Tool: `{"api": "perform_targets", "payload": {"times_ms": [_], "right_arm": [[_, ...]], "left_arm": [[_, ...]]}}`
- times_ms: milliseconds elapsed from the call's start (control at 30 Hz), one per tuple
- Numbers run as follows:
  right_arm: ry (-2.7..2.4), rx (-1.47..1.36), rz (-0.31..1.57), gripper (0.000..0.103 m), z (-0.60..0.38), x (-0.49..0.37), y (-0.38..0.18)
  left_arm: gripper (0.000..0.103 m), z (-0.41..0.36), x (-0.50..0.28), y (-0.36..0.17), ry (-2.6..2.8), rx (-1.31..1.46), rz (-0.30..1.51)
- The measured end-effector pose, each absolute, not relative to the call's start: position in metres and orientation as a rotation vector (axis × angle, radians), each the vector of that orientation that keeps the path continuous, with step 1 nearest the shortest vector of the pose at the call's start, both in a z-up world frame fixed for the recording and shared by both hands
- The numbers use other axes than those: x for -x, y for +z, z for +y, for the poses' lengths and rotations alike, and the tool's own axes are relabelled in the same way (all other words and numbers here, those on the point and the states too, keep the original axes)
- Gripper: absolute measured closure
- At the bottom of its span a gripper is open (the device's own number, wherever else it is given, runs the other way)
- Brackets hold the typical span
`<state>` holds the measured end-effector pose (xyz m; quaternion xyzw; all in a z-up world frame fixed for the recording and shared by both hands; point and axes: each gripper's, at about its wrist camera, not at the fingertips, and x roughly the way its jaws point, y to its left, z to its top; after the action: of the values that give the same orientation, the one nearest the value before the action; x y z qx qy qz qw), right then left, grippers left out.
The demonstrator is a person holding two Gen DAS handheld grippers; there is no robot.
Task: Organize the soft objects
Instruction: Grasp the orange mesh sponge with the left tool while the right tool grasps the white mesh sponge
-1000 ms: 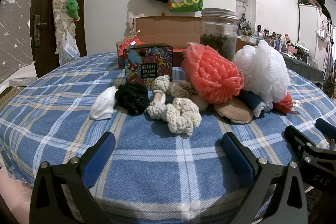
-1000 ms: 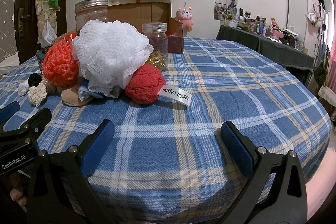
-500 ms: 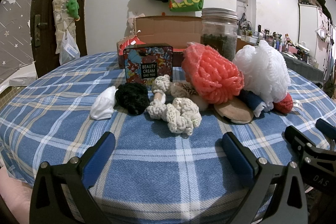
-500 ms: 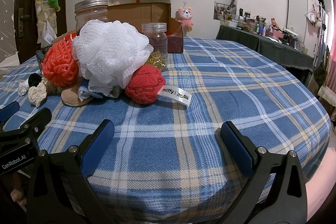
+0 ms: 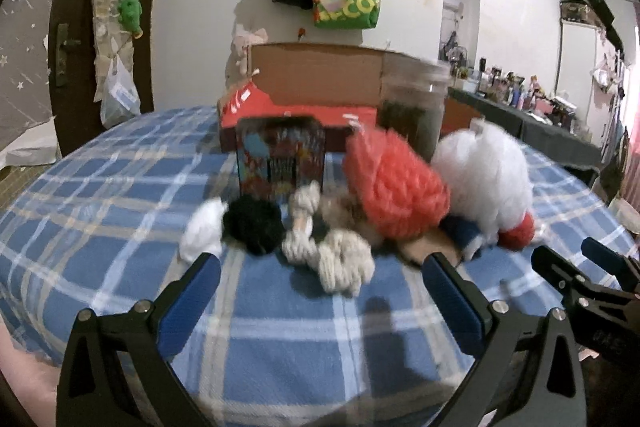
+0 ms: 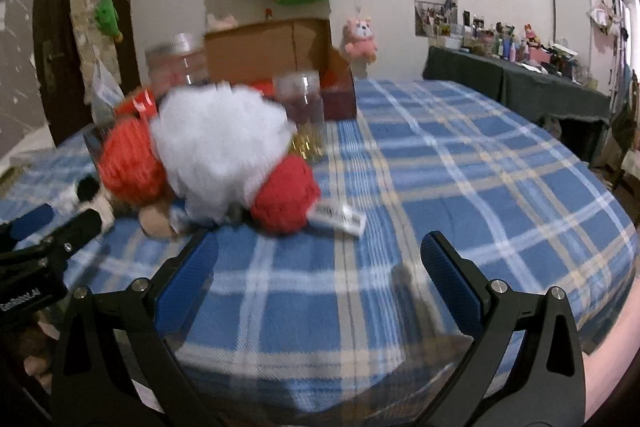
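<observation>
Plaid-covered table [image 5: 120, 195] underneath, cardboard box [image 5: 316, 71] at its far side. Heaped mid-table, touching: white mesh pouf [image 6: 216, 143], coral mesh pouf [image 5: 394, 187], red knit ball [image 6: 286, 199] with its label, cream knotted rope toy [image 5: 336, 255], black scrunchie [image 5: 252, 223], small white cloth [image 5: 202, 231]. Left gripper [image 5: 320, 287] spread wide and empty, just short of the rope toy; right gripper [image 6: 318, 263] likewise parted and empty, near the red ball. Probably the approach before a first pick, nothing sorted yet. Next: advance over one soft piece, then pinch gently, likely box-bound. Blurred detail throughout.
</observation>
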<state>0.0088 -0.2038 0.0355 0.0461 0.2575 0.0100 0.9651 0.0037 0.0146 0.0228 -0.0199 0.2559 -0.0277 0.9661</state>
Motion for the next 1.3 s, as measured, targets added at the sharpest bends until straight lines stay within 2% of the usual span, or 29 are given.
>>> {"api": "perform_targets", "payload": {"times_ms": [200,333,567,633,667,733,767,800,833,933,1000,1100,1200,1300], "right_arm": [[0.095,-0.104,0.476,0.000,-0.206,-0.022,0.059],[0.214,-0.170,0.508,0.000,-0.215,-0.042,0.066],[0.362,-0.121,0.543,0.000,-0.208,-0.069,0.072],[0.386,-0.118,0.564,0.000,-0.207,-0.077,0.070],[0.414,-0.122,0.584,0.000,-0.206,-0.083,0.068],[0.459,-0.142,0.609,0.006,-0.206,-0.088,0.066],[0.485,-0.155,0.628,0.017,-0.205,-0.092,0.063],[0.495,-0.163,0.639,0.031,-0.206,-0.094,0.062],[0.523,-0.184,0.664,0.037,-0.206,-0.098,0.058],[0.556,-0.209,0.660,0.056,-0.208,-0.097,0.057],[0.547,-0.184,0.628,0.067,-0.208,-0.090,0.060],[0.545,-0.167,0.601,0.075,-0.205,-0.083,0.064],[0.523,-0.159,0.562,0.078,-0.205,-0.074,0.070],[0.526,-0.162,0.536,0.080,-0.206,-0.068,0.076]], "left_arm": [[0.000,0.015,-0.013,0.045,-0.133,0.053,0.512],[0.000,0.014,-0.025,0.057,-0.167,0.048,0.513],[0.000,0.008,-0.048,0.071,-0.249,0.024,0.531],[0.002,0.005,-0.056,0.072,-0.275,0.019,0.548],[0.006,0.003,-0.060,0.071,-0.282,0.015,0.563],[0.012,0.001,-0.066,0.069,-0.291,0.011,0.590],[0.019,-0.001,-0.069,0.068,-0.303,0.014,0.602],[0.031,-0.002,-0.072,0.067,-0.310,0.015,0.613],[0.037,-0.004,-0.076,0.064,-0.327,0.015,0.634],[0.043,-0.006,-0.084,0.057,-0.392,0.040,0.699],[0.051,-0.004,-0.083,0.056,-0.398,0.059,0.700],[0.060,-0.003,-0.078,0.059,-0.405,0.051,0.681],[0.067,0.000,-0.073,0.063,-0.407,0.046,0.663],[0.068,0.002,-0.067,0.068,-0.406,0.038,0.646]]}}
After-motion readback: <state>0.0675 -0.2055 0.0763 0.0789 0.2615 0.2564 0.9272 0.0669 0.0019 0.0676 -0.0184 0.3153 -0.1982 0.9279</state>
